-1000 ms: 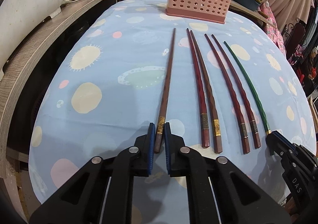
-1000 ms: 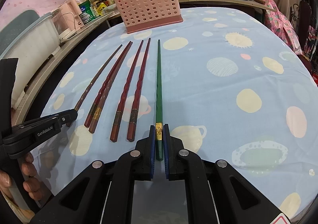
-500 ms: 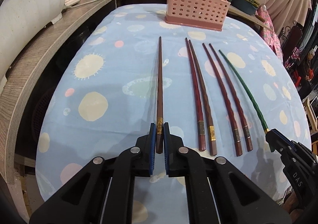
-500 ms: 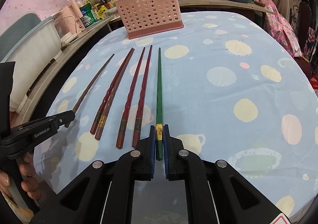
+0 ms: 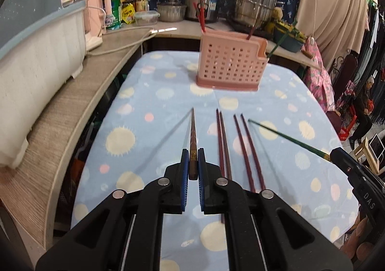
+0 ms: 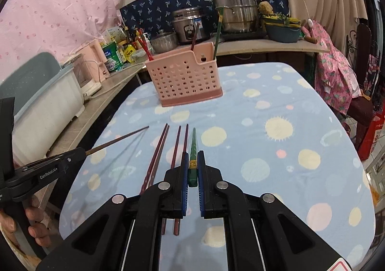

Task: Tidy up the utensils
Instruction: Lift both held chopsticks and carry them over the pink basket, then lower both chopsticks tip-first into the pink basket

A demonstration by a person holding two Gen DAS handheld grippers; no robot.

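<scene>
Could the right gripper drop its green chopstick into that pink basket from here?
Probably yes. The right gripper holds the green chopstick lifted off the cloth, and nothing stands between it and the pink basket, though it must travel forward.

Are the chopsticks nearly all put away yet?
Not yet. A few chopsticks already stand in the pink basket. The left tongs hold a brown chopstick, the right tongs a green chopstick. Four red chopsticks lie on the tablecloth.

Both wrist views face the pink basket (image 5: 232,64).
</scene>
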